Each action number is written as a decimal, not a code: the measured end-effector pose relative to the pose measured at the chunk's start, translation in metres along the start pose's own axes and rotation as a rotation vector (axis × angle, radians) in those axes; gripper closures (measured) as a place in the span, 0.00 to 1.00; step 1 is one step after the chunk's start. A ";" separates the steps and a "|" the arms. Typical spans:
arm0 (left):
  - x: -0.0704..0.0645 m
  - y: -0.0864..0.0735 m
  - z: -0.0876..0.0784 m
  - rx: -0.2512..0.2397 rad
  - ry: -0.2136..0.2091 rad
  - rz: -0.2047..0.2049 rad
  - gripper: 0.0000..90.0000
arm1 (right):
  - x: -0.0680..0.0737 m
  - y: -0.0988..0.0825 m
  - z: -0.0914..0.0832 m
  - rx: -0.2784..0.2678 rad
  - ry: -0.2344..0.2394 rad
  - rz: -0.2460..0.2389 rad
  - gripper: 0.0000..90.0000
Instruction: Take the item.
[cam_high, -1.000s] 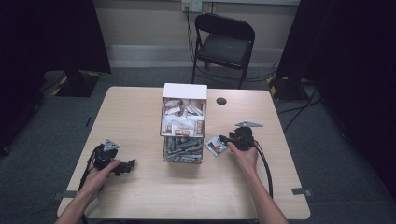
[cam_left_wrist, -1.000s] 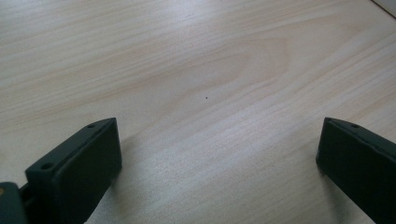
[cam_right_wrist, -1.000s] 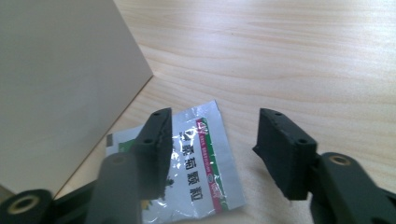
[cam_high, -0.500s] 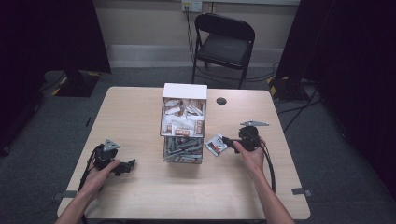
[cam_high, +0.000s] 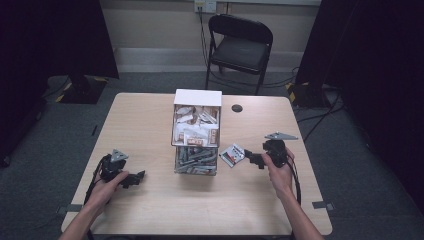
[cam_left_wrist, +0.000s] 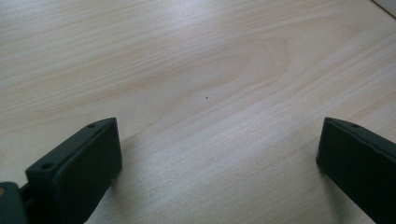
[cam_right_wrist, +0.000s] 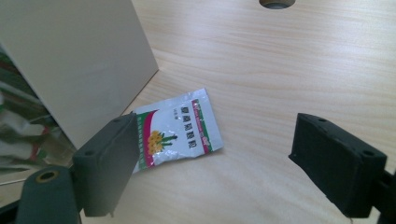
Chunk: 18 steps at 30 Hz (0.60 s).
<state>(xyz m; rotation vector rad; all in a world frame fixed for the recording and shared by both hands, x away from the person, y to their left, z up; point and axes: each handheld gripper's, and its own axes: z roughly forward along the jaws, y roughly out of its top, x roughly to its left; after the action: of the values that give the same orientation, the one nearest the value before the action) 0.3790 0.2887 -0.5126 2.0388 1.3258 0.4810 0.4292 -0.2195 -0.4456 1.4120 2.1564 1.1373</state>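
Observation:
A small white sachet (cam_high: 232, 155) (cam_right_wrist: 180, 133) with a red and green print lies flat on the wooden table, just right of the open box (cam_high: 197, 96) (cam_right_wrist: 79, 60) of packets. My right gripper (cam_high: 250, 157) (cam_right_wrist: 215, 120) hovers a little to the sachet's right and points at it. Its jaws have just been opening; they stand wide apart with nothing between them. The sachet lies beyond the left jaw, untouched. My left gripper (cam_high: 140, 176) (cam_left_wrist: 217, 123) rests near the table's front left, open over bare wood.
The box holds white and brown packets in its far part and grey-green ones in its near part. A round black hole (cam_high: 237, 108) (cam_right_wrist: 276, 3) sits in the table behind the sachet. A black folding chair (cam_high: 240, 45) stands beyond the far edge.
My right gripper has drawn back to the right and risen away from the sachet, which stays on the table. The left gripper has kept still.

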 end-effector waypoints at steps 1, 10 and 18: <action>0.000 0.000 0.000 0.000 0.000 0.000 0.00 | 0.000 -0.002 -0.003 -0.002 0.010 0.009 0.17; 0.000 0.000 0.000 0.000 0.000 0.000 0.00 | 0.002 -0.016 -0.030 -0.031 -0.018 0.001 0.17; 0.000 -0.001 -0.001 -0.003 0.001 -0.006 0.00 | 0.002 -0.028 -0.055 -0.043 -0.039 0.002 0.17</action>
<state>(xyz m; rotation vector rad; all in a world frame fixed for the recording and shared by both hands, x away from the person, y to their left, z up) 0.3781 0.2891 -0.5126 2.0323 1.3311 0.4813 0.3761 -0.2473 -0.4319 1.4068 2.0913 1.1404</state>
